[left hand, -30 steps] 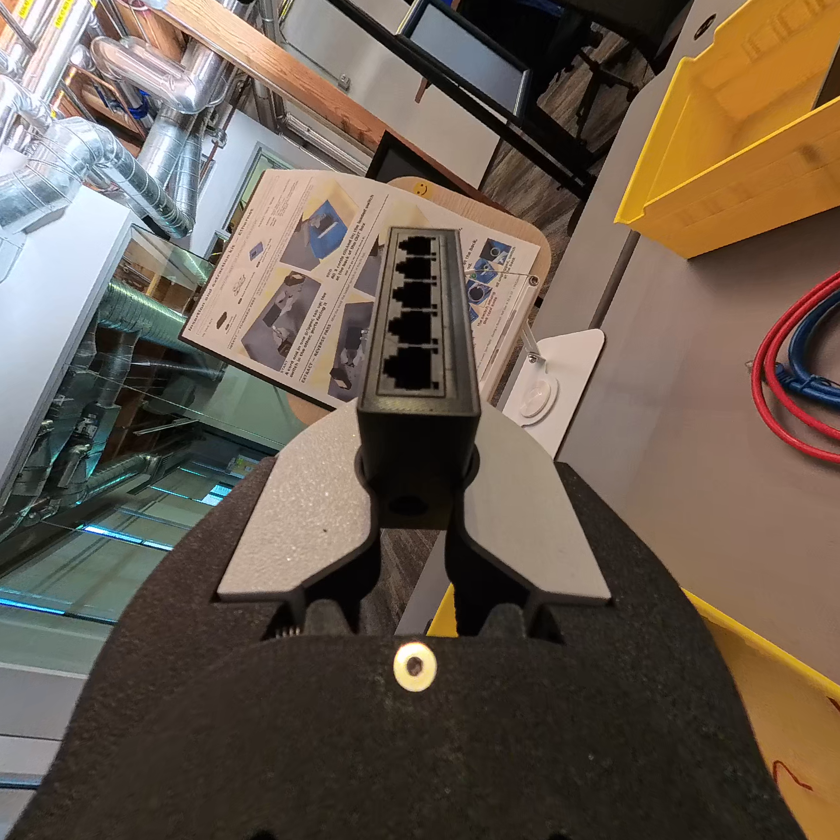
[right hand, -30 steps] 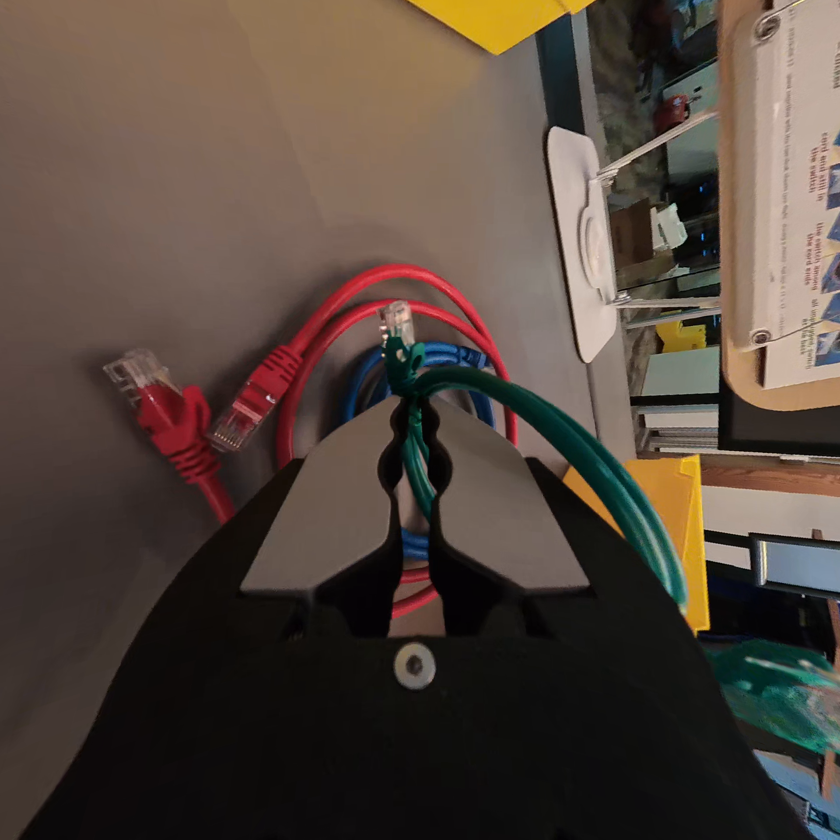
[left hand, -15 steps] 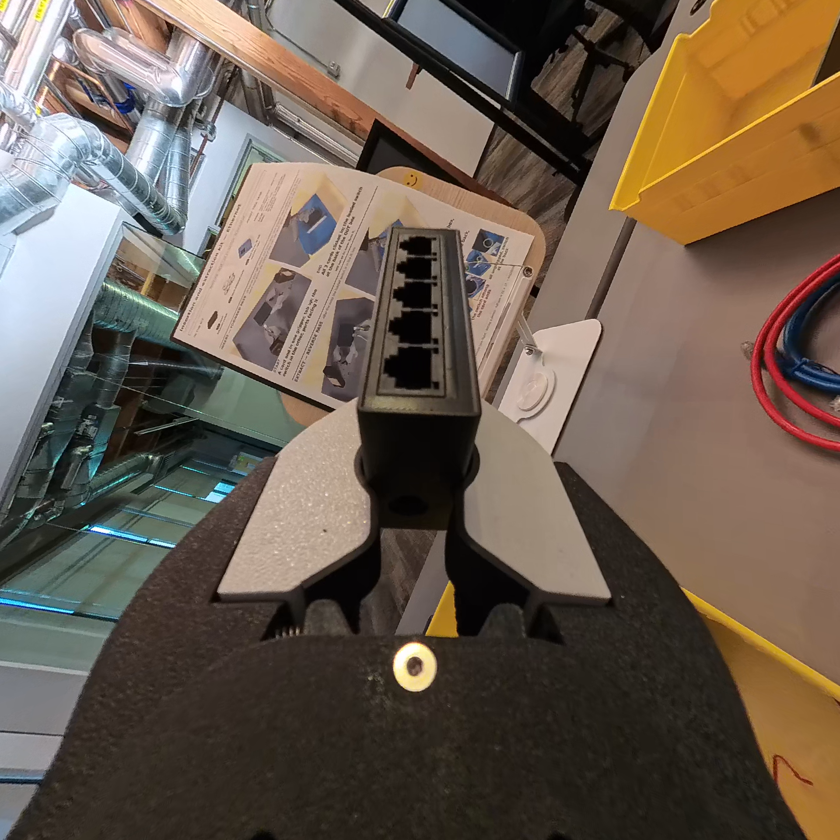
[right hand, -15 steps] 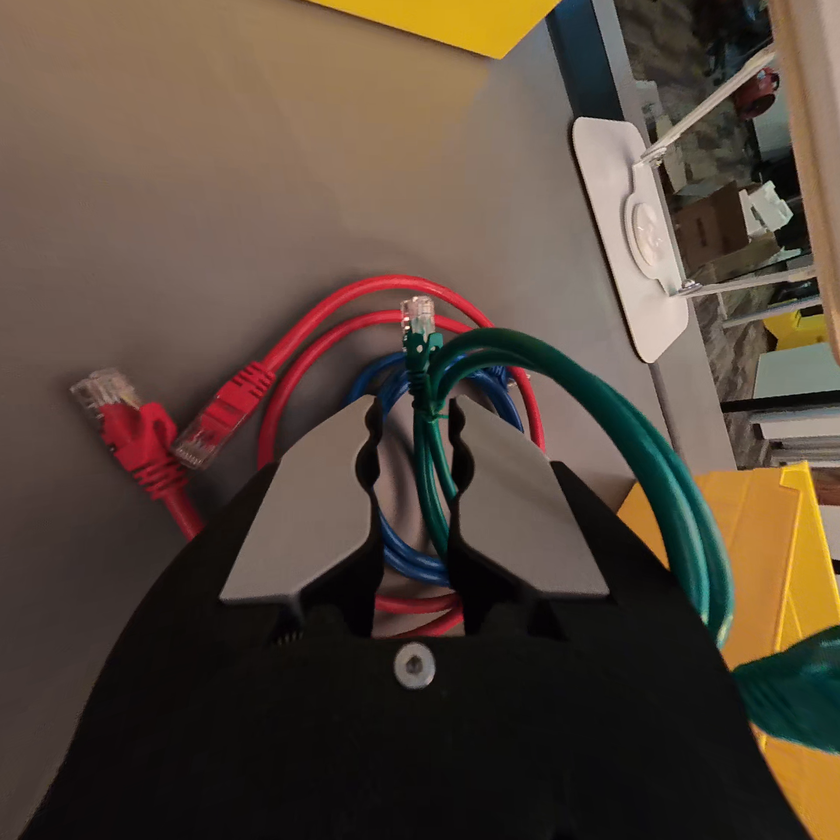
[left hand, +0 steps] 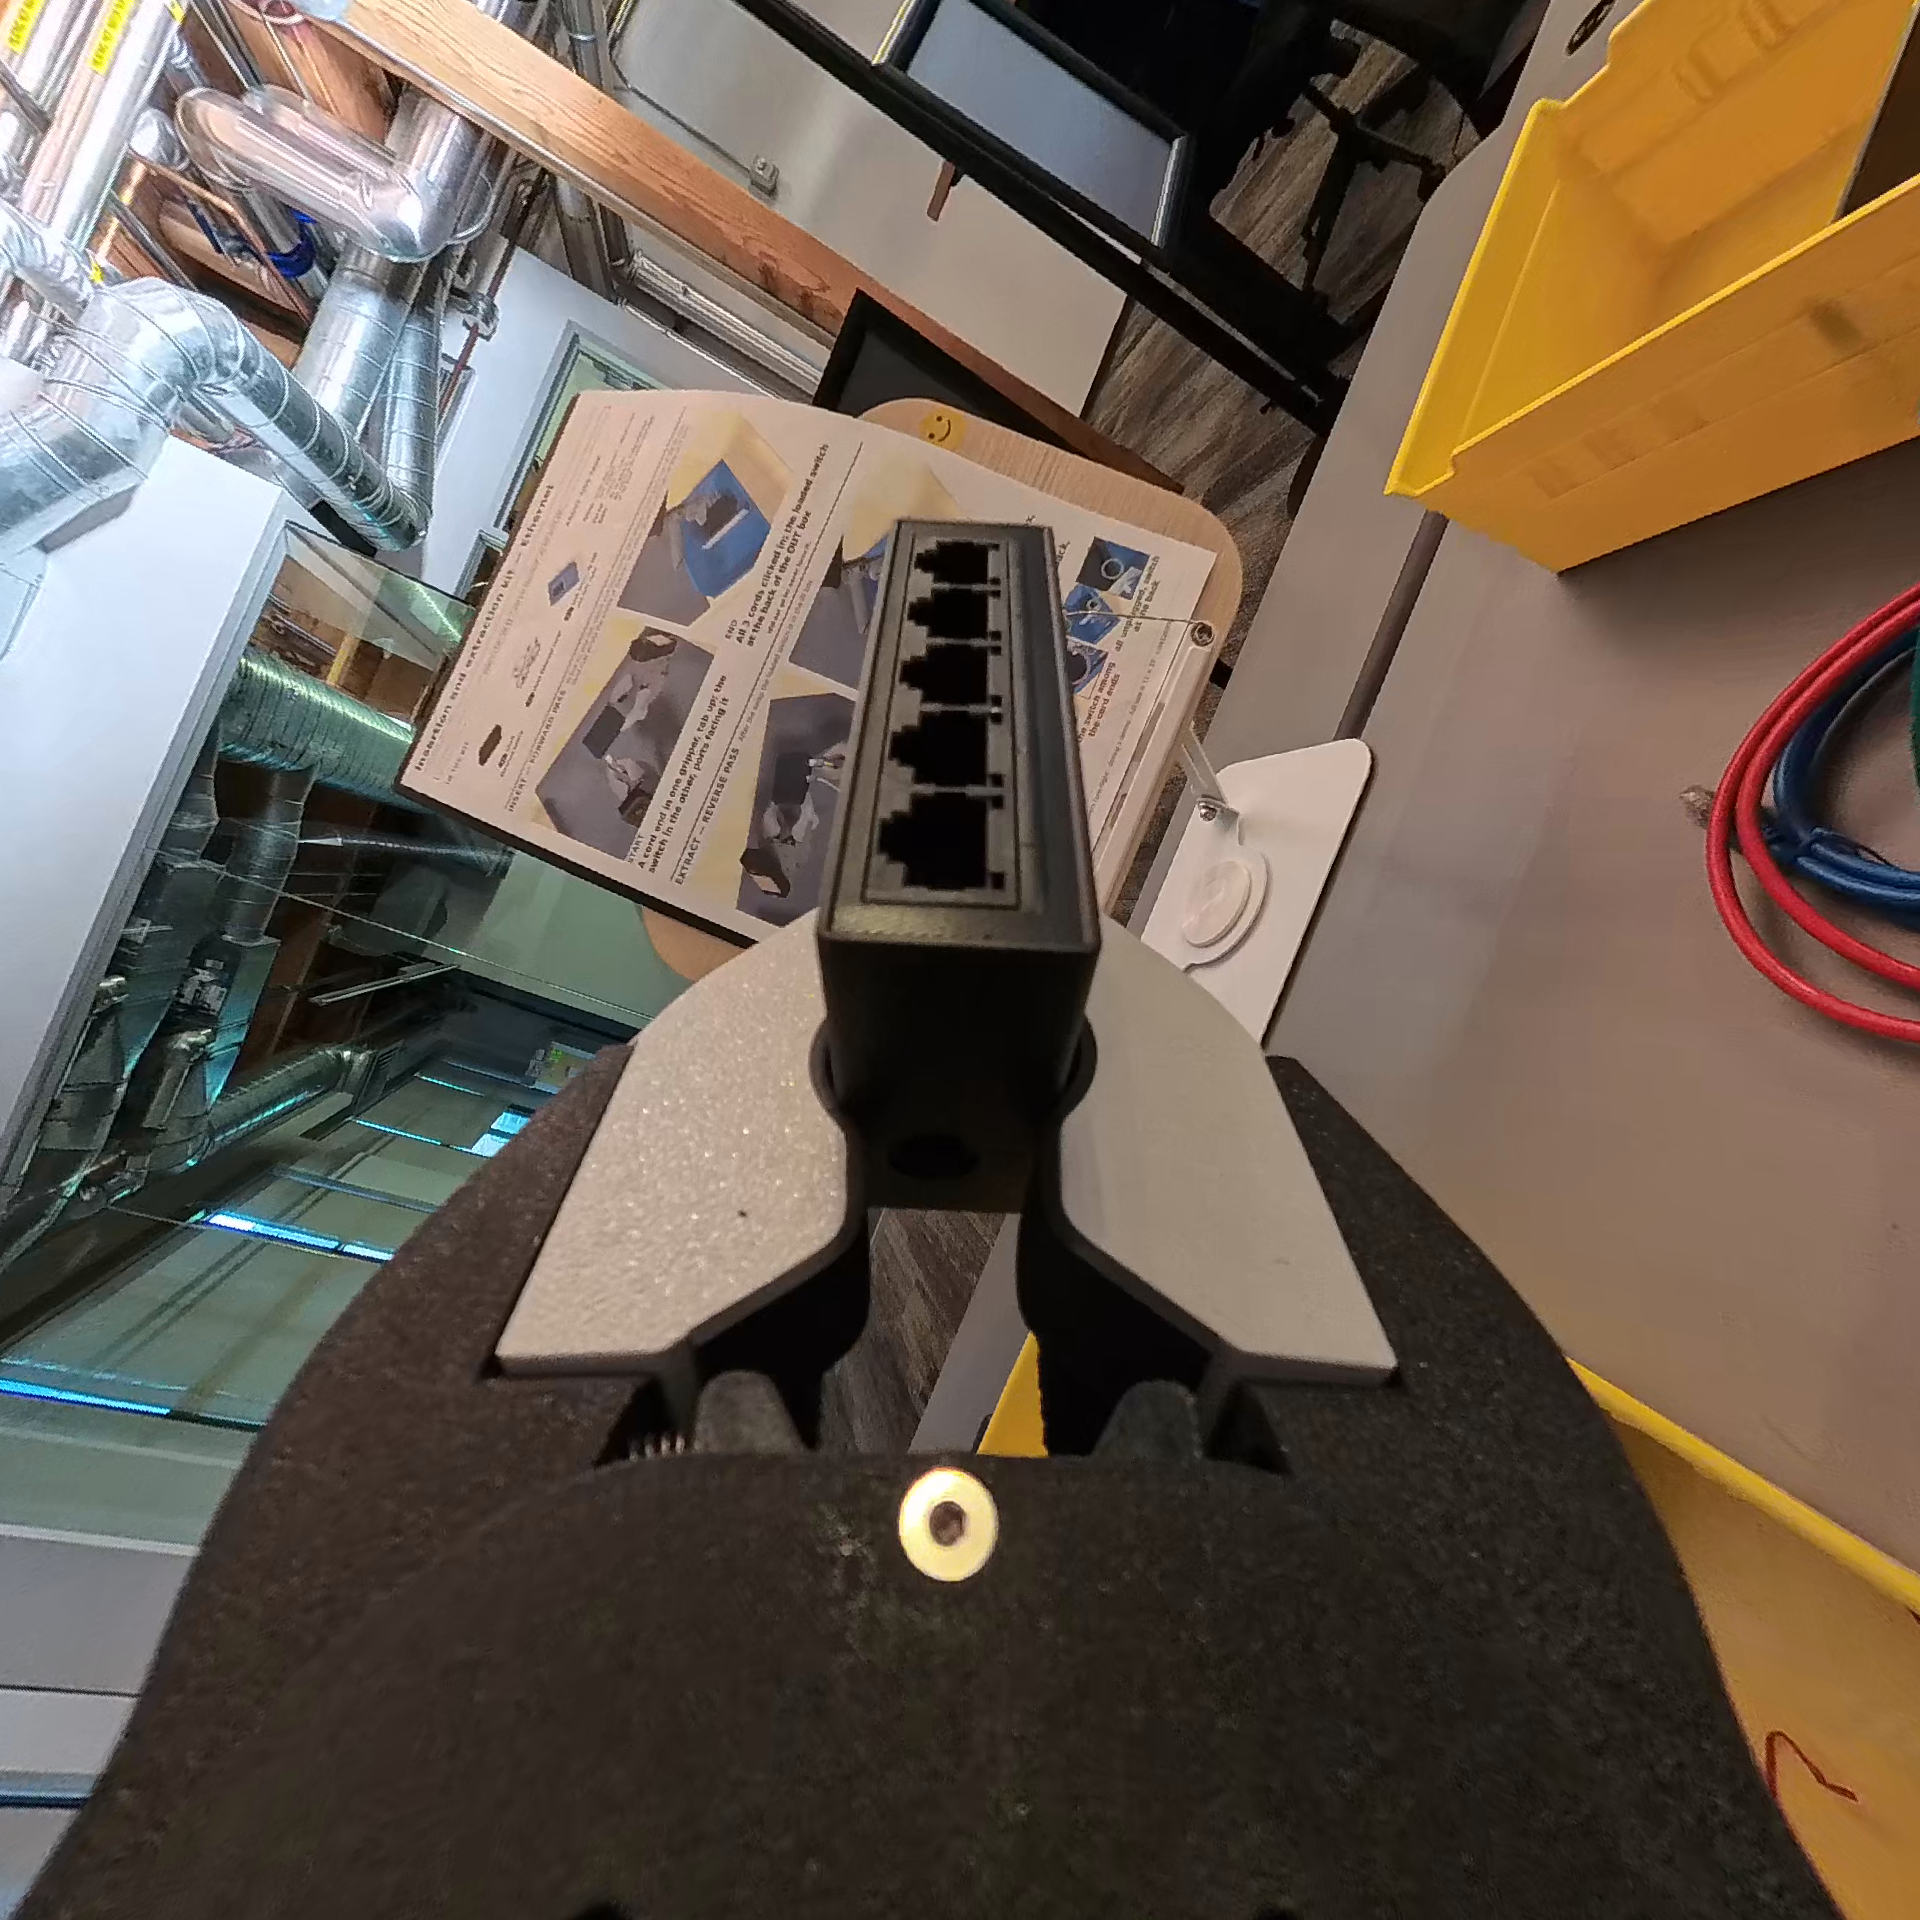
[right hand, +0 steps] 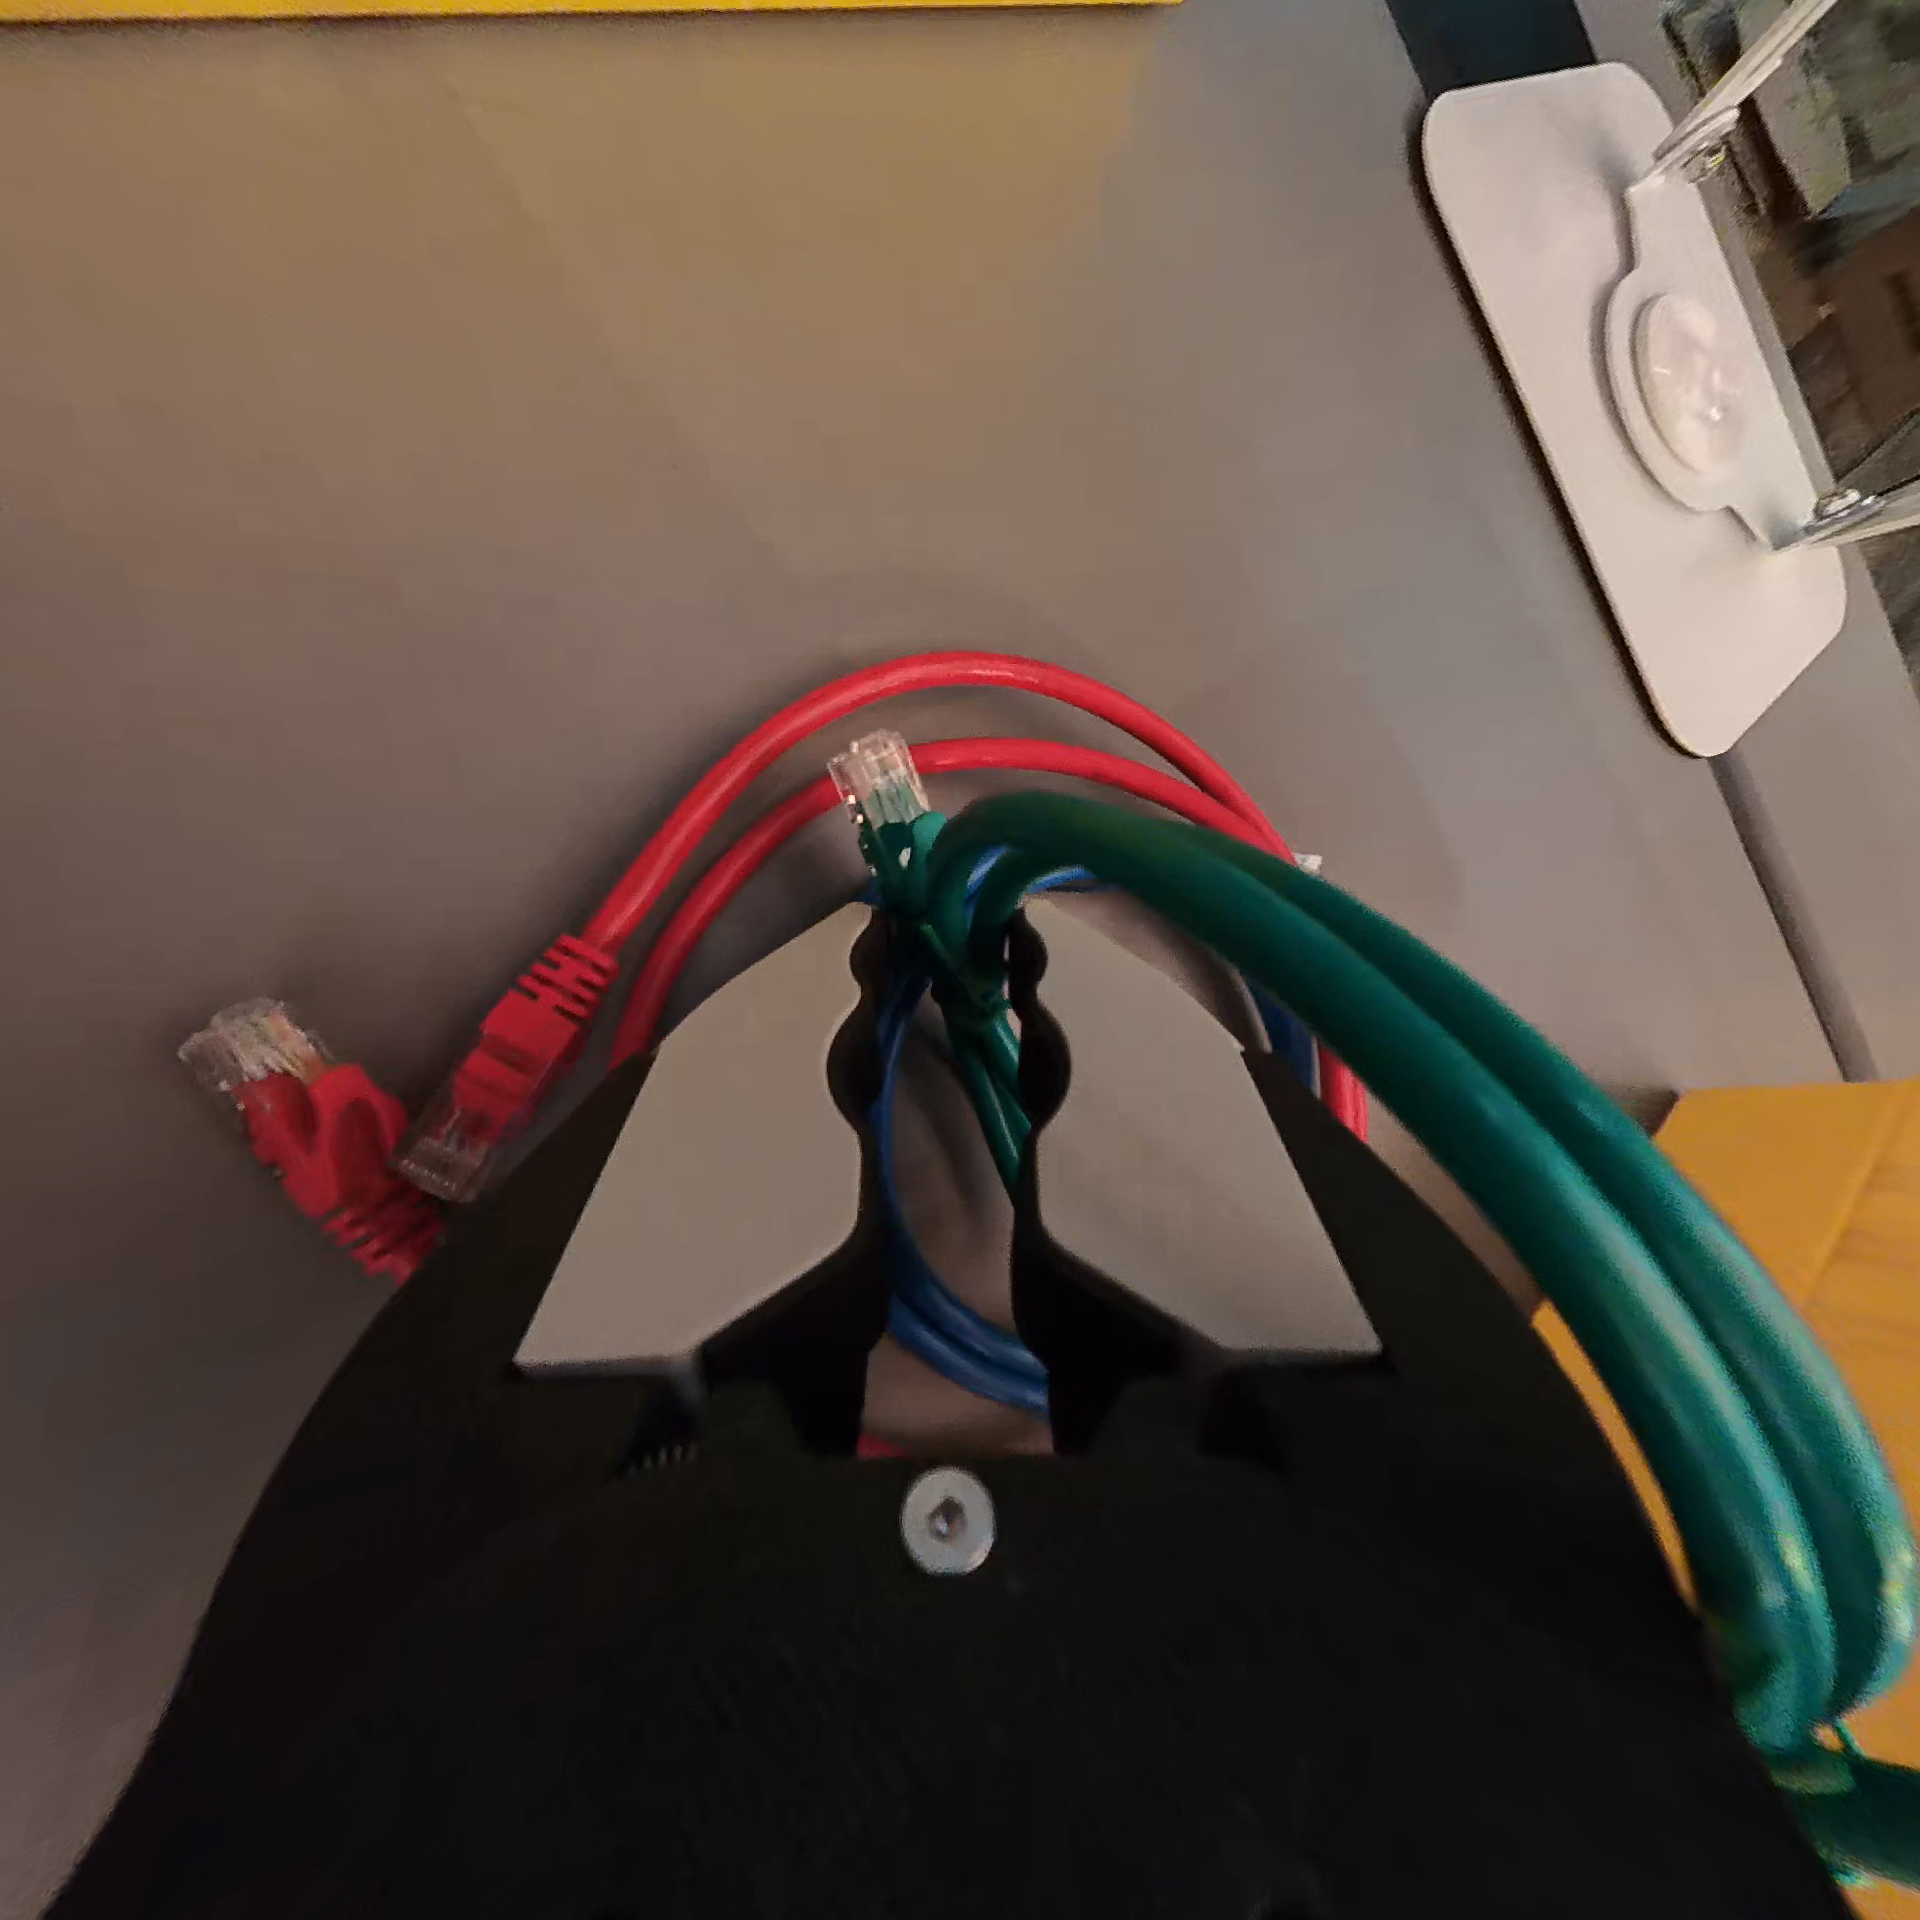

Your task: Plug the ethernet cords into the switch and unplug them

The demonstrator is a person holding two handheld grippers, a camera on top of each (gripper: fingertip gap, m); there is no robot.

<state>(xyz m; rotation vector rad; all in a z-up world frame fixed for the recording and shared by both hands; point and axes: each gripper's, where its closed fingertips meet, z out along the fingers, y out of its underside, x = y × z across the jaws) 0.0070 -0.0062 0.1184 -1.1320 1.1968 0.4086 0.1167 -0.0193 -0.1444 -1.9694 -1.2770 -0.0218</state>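
My left gripper (left hand: pixel 956 1049) is shut on one end of the black switch (left hand: pixel 961 790). It holds the switch in the air with its row of empty ports facing the camera. My right gripper (right hand: pixel 945 925) is low over the grey table (right hand: pixel 520 416). Its jaws stand part open. The green cord (right hand: pixel 1455 1091) runs between them against the right finger, with a gap on its left. Its clear plug (right hand: pixel 878 779) sticks out past the fingertips, and its loops arch over the right finger. A red cord (right hand: pixel 727 810) and a blue cord (right hand: pixel 956 1340) lie coiled underneath.
A yellow bin (left hand: pixel 1662 312) stands at the table's far side and another yellow bin (left hand: pixel 1766 1558) at the near side. A white stand base (right hand: pixel 1621 395) carries a printed instruction sheet (left hand: pixel 675 675) at the table edge. The red and blue cords (left hand: pixel 1787 862) lie right of the switch. Across from one pair of fingers to the other is roughly 30 cm.
My right gripper's jaws have widened from a tight pinch on the green cord and it has moved closer to the cord pile. The plug now tilts left. The left gripper has barely moved.
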